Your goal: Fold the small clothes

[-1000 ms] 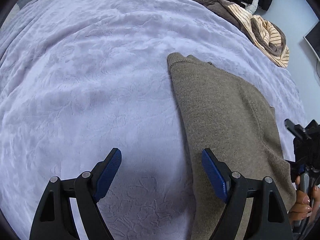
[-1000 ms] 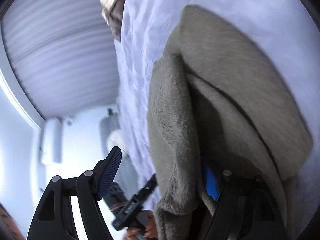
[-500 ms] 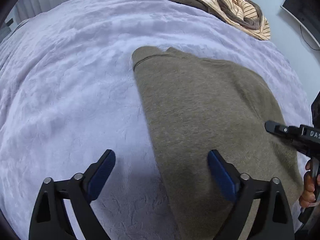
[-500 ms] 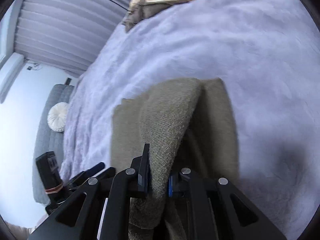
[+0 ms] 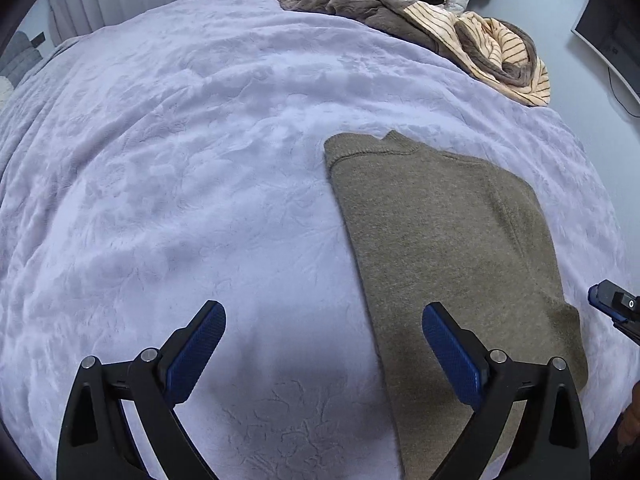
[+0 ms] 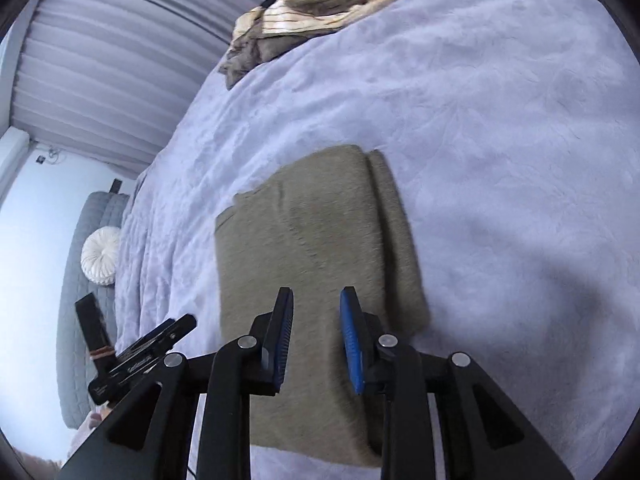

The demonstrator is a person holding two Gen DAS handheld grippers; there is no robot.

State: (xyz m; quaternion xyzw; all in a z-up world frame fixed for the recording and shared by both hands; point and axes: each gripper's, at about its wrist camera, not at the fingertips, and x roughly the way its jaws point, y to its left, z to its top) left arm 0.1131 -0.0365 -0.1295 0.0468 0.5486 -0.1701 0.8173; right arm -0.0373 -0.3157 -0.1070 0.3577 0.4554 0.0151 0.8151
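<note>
Lying folded on the lavender bedspread (image 5: 168, 168) is the olive sweater (image 5: 448, 248); left gripper (image 5: 324, 344) is held wide apart, right gripper (image 6: 316, 336) narrowly parted above it, nothing gripped.

Lavender bed (image 5: 168, 168) bears olive sweater (image 5: 444, 240) (folded), clothes heap (image 5: 420, 20).
</note>
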